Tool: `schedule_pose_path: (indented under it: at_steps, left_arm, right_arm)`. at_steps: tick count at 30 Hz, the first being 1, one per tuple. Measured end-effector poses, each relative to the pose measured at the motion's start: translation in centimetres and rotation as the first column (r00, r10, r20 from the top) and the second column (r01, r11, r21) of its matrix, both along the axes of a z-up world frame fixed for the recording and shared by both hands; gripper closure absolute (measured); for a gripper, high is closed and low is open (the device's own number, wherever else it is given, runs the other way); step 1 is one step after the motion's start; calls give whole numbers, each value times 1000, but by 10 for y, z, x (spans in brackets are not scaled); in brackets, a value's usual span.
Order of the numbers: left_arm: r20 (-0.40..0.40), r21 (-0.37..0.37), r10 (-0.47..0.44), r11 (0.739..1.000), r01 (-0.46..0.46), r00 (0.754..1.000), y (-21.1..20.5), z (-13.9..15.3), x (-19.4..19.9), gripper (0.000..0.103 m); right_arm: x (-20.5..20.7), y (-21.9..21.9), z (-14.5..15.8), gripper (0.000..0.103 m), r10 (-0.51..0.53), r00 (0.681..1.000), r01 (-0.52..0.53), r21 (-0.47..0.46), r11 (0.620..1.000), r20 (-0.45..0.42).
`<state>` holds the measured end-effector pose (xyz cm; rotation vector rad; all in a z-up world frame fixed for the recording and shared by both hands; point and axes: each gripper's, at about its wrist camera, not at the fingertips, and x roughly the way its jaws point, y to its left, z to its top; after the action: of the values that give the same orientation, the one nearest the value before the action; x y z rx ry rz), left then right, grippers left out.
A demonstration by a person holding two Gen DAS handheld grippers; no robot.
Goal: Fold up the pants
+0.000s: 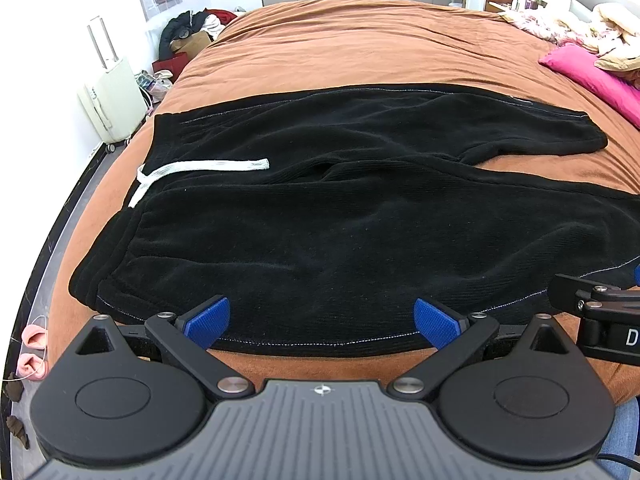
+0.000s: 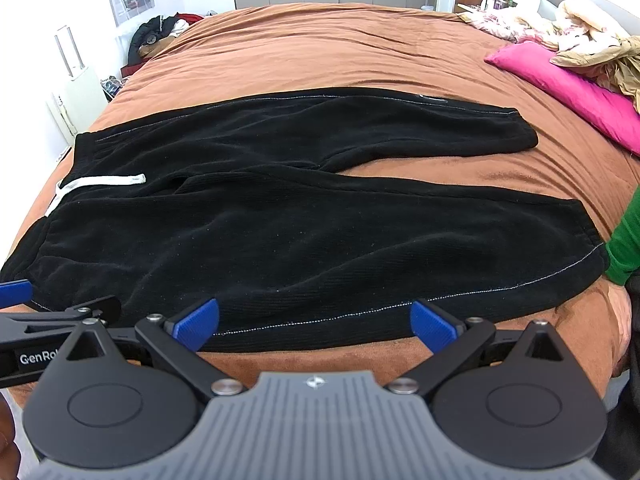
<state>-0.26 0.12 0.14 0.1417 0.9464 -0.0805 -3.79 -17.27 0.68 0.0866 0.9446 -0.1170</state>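
Note:
Black pants (image 1: 340, 216) lie flat across the brown bedspread (image 1: 360, 52), waistband at the left with a white drawstring (image 1: 192, 168), the two legs spread apart toward the right. They also show in the right wrist view (image 2: 280, 220), with the drawstring (image 2: 100, 182) at left. My left gripper (image 1: 322, 322) is open and empty, just above the pants' near hem. My right gripper (image 2: 314, 326) is open and empty over the near leg's hem, right of the left gripper. Part of the right gripper shows in the left wrist view (image 1: 592, 304).
A pink pillow (image 2: 572, 88) and rumpled bedding (image 2: 592, 44) lie at the bed's far right. A green sleeve (image 2: 624, 240) is at the right edge. A cream suitcase (image 1: 114, 104) and a clothes pile (image 1: 192, 32) stand left of the bed.

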Motion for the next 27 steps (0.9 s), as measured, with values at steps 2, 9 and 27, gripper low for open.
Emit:
schedule_pose_path:
  at_steps: [2, 9, 27]
  left_arm:
    - [-1, 0, 2, 1000, -2, 1000, 1, -1, 0, 0]
    - [-9, -10, 5, 1000, -6, 1000, 3, -5, 3, 0]
    - [-184, -222, 272, 925, -310, 944, 110, -81, 16, 0]
  right_arm:
    - [-1, 0, -1, 5, -2, 1000, 2, 0, 1000, 0]
    - [-1, -4, -3, 5, -6, 1000, 6, 6, 1000, 6]
    - [-2, -122, -80, 5, -156, 987, 151, 105, 983, 41]
